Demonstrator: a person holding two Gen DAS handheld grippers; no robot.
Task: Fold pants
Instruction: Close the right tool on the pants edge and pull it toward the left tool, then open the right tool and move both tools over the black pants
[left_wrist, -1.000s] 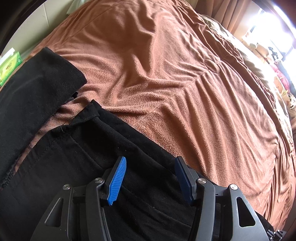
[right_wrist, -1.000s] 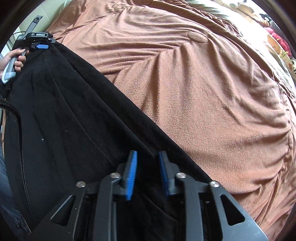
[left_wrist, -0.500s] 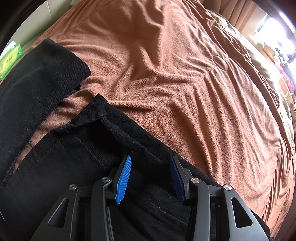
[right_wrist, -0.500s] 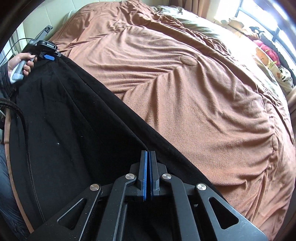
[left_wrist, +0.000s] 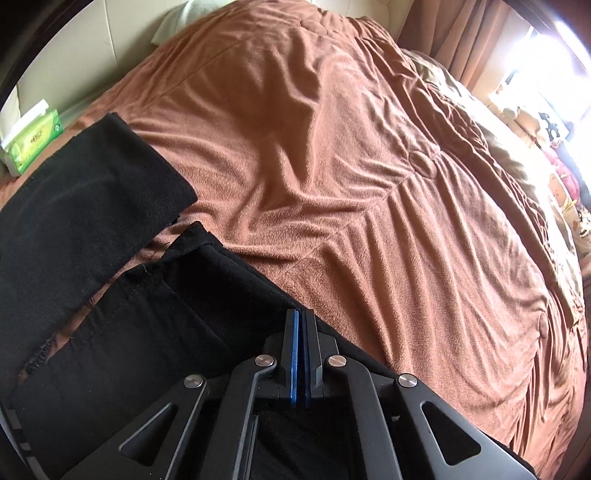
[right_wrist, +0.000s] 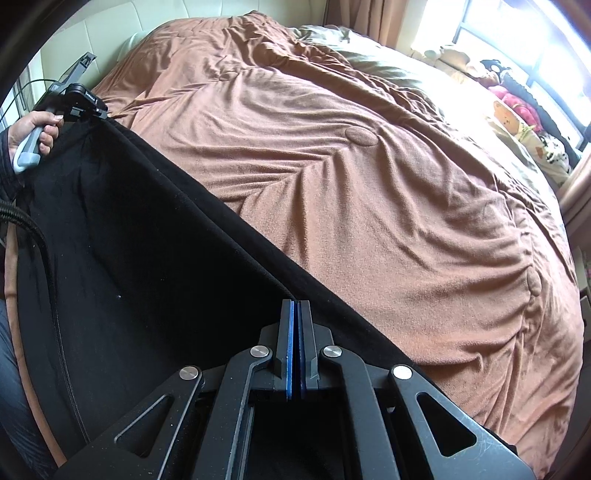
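Black pants (left_wrist: 155, 317) lie on a brown bedspread (left_wrist: 369, 166). In the left wrist view one leg end (left_wrist: 85, 199) lies flat at the left and the other leg's hem sits just ahead of my left gripper (left_wrist: 300, 317), which is shut on the pants' upper edge. In the right wrist view the pants (right_wrist: 129, 258) hang stretched in a long edge from my right gripper (right_wrist: 295, 308), shut on the fabric, up to the left gripper (right_wrist: 83, 103) held in a hand at the far left.
A green tissue box (left_wrist: 31, 140) stands at the bed's left edge. Curtains (left_wrist: 461, 33) and a bright window are at the back right, with stuffed toys (right_wrist: 517, 107) along the bed's far side. A cable (right_wrist: 26, 221) runs at the left.
Both grippers closed on the pants' edge, the right first, then the left. Both then lifted, and the edge between them is now raised and taut.
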